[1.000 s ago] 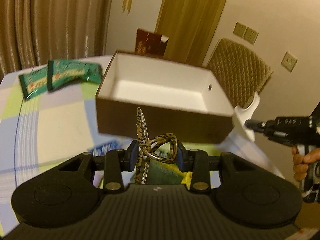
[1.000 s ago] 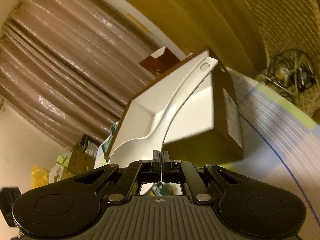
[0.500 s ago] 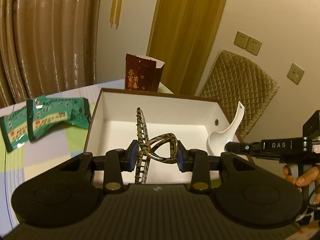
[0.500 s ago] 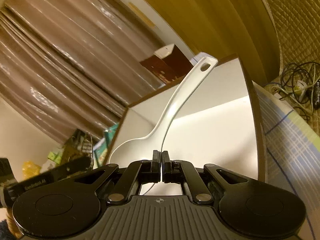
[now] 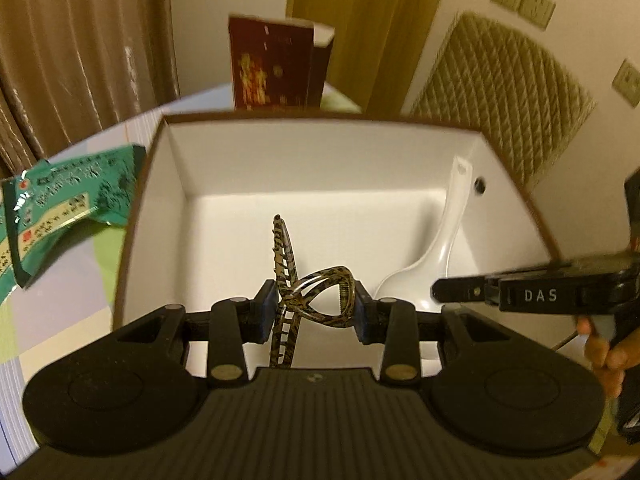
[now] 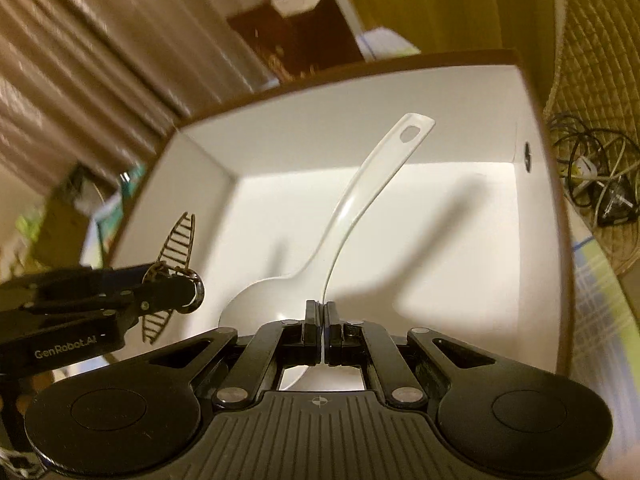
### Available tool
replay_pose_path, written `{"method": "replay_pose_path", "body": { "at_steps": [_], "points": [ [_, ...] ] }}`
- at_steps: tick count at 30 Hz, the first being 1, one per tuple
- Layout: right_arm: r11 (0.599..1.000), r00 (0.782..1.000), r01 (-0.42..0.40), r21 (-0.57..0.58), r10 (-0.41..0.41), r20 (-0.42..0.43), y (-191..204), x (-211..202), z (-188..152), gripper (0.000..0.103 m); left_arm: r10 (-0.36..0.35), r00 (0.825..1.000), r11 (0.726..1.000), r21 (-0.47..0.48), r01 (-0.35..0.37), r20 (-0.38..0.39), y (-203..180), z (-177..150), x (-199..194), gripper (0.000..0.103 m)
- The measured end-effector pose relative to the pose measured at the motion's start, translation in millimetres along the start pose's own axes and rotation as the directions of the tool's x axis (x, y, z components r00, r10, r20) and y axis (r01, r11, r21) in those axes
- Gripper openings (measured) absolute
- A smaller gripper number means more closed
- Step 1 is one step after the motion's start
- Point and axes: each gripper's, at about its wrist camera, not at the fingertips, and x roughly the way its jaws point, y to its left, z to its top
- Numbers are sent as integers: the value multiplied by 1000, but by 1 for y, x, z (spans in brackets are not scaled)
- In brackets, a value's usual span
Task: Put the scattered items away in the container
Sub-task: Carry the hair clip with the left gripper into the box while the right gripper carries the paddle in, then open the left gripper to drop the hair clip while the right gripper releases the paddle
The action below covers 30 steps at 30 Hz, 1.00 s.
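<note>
Over the open white box [image 5: 304, 168], the left gripper [image 5: 314, 310] has its jaws partly apart, clamped on a leopard-print hair clip [image 5: 308, 292]. The right gripper [image 6: 322, 334] has its jaws almost together, pinching a white spoon [image 6: 352, 208] by the edge of its bowl.

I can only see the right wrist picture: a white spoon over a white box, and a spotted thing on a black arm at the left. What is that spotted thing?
Observer: A leopard-patterned hair clip, pinched between the pads of the left gripper, over the open box.
Operator: Is anything waiting outside the box?
Observer: Yes, green packets lie on the table to the box's left.
Operator: And who holds the tool with the spoon?
Observer: A person's hand grips the handle of the right gripper, which is shut on the spoon.
</note>
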Motion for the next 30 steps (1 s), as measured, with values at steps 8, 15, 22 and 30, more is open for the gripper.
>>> {"method": "replay_pose_path", "body": {
  "at_steps": [8, 15, 22, 30],
  "points": [
    [996, 994, 43, -82, -51, -96, -1, 21, 3, 0, 48, 992, 996, 82, -39, -114, -11, -1, 35, 33],
    [988, 986, 73, -136, -92, -142, -6, 28, 4, 0, 95, 980, 991, 109, -77, -176, -16, -4, 53, 33],
    [975, 983, 67, -214, -100, -151, 0, 16, 5, 76, 101, 975, 991, 101, -82, -198, -14, -4, 50, 51],
    [947, 980, 72, -313, -126, -153, 6, 1, 0, 90, 111, 977, 992, 73, -99, -184, -6, -4, 32, 72]
  ]
}}
